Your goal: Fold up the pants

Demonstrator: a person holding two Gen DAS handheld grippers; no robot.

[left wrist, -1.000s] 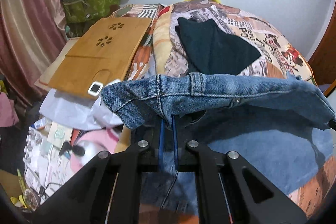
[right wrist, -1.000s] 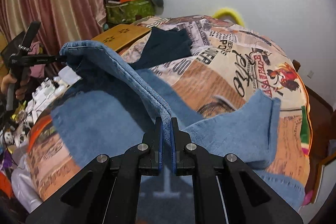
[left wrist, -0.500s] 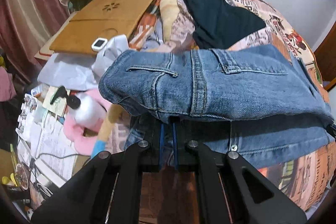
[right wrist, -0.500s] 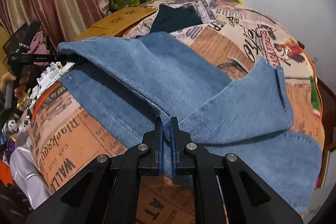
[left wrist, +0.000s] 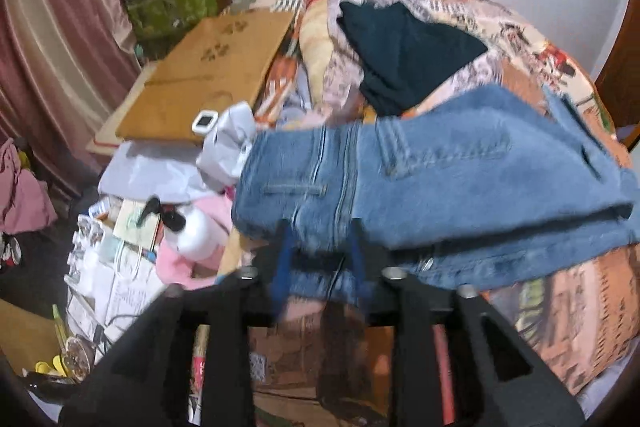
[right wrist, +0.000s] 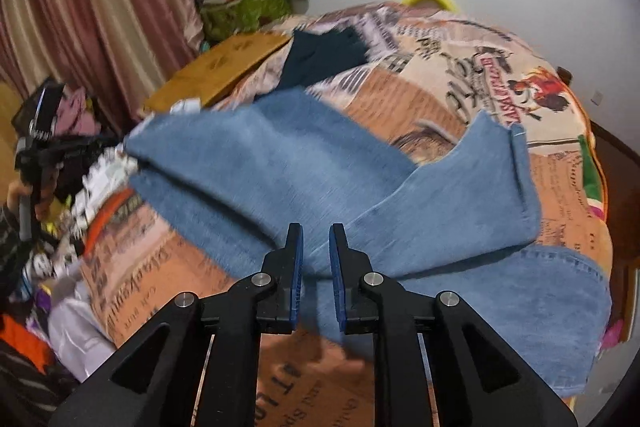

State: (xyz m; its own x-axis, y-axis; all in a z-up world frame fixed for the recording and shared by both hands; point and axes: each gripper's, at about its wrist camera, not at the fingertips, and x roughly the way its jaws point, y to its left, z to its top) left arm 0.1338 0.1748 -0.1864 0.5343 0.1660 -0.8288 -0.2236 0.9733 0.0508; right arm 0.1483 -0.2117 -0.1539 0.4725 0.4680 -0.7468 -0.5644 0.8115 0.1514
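Your left gripper [left wrist: 320,247] fingers spread wide around the jeans [left wrist: 420,183] waistband, your right gripper [right wrist: 316,251] fingers narrowly apart over the folded denim, nothing held, bed [right wrist: 460,67] beneath

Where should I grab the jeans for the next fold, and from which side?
Probably the jeans at the hem end, coming in from the right: that edge lies flat and free on the bedspread, and the open right gripper is nearer it.
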